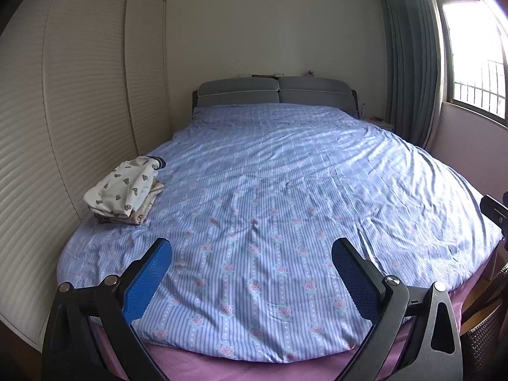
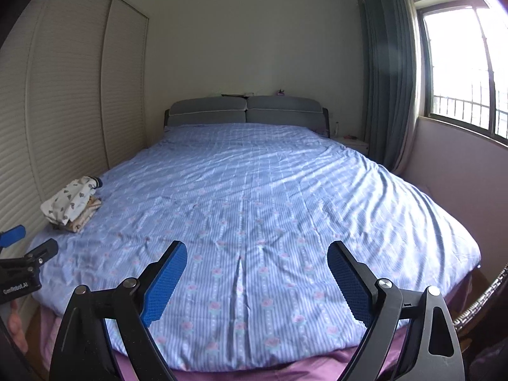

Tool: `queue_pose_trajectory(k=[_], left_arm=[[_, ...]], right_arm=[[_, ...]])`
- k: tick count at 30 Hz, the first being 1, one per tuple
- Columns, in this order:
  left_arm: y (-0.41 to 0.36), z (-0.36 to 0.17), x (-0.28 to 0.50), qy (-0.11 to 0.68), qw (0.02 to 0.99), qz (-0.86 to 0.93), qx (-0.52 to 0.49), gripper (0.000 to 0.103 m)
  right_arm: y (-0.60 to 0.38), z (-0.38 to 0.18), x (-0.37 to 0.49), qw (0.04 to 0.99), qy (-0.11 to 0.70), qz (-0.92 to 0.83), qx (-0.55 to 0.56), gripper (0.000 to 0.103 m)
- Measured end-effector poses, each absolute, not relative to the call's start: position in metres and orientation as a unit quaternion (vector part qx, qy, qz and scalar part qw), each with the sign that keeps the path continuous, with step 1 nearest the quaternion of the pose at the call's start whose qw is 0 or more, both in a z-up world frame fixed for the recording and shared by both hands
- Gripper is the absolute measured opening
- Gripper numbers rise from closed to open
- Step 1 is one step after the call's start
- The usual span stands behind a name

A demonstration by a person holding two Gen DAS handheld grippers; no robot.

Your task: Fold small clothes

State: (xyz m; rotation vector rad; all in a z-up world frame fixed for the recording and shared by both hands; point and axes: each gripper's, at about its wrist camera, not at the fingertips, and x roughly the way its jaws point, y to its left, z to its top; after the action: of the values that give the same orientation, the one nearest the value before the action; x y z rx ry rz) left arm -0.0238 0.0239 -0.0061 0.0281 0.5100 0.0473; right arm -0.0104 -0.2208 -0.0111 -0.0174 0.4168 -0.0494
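A small stack of folded clothes [image 1: 125, 189], white with a dark print on top and beige beneath, lies on the left side of the blue striped bedspread [image 1: 285, 190]. It also shows in the right wrist view [image 2: 71, 204]. My left gripper [image 1: 252, 254] is open and empty, held above the foot of the bed, well short of the stack. My right gripper [image 2: 257, 257] is open and empty too, above the foot of the bed. The left gripper's tip [image 2: 19, 254] shows at the left edge of the right wrist view.
A louvred wardrobe [image 1: 63, 111] runs along the left of the bed. A grey headboard [image 1: 276, 90] stands at the far end. Curtains [image 1: 409, 63], a window [image 1: 476, 57] and a nightstand [image 1: 379, 122] are at the right. A wicker basket [image 1: 485, 327] is at the near right.
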Motion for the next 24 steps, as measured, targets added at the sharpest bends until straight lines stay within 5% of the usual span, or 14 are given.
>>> queue_pose_trajectory(k=[24], left_arm=[[0.03,-0.014,-0.046,0.254,0.966,0.035,0.02,0.103]], right_arm=[[-0.214,-0.016,-0.032,0.976,0.216,-0.022,-0.011,0.094]])
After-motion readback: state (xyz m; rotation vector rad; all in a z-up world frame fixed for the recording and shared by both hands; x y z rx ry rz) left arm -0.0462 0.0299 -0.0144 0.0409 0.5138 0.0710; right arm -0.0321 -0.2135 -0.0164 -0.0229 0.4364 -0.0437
